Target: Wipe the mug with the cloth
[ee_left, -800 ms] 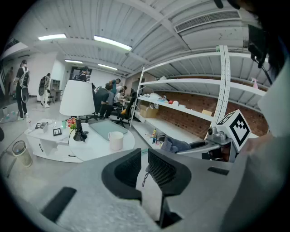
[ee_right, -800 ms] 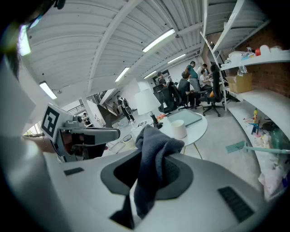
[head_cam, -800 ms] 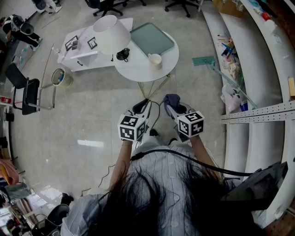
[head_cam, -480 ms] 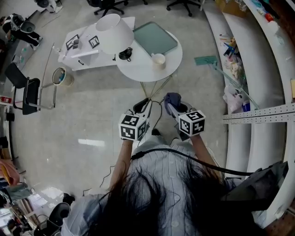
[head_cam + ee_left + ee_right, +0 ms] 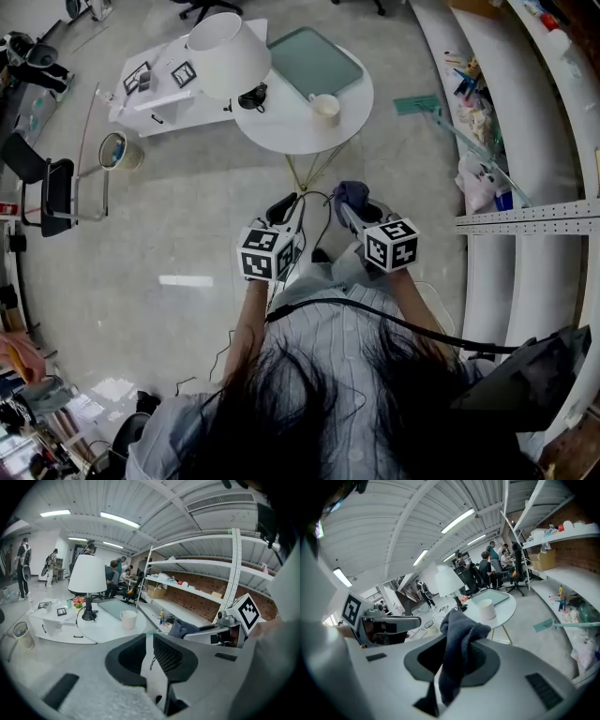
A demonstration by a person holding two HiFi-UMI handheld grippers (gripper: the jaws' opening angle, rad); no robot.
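Note:
A cream mug (image 5: 325, 108) stands on the round white table (image 5: 291, 136), well ahead of both grippers. My right gripper (image 5: 350, 208) is shut on a dark blue cloth (image 5: 350, 196), held in the air above the floor. In the right gripper view the cloth (image 5: 459, 637) hangs bunched between the jaws of the right gripper (image 5: 454, 663), with the mug (image 5: 486, 609) far beyond. My left gripper (image 5: 284, 212) is level beside it, shut with nothing in it. The left gripper view looks past the left gripper (image 5: 149, 651) to the mug (image 5: 127, 619).
On the table stand a white-shaded lamp (image 5: 225, 54) and a green tray (image 5: 314, 62). A low white stand (image 5: 155, 89) is at its left, a chair (image 5: 52, 192) further left. Curved white shelves (image 5: 511, 141) run along the right. A cable (image 5: 314, 234) trails below the grippers.
Both grippers have edged a little forward toward the table, and the view has shifted with them. The cloth stays in the right gripper.

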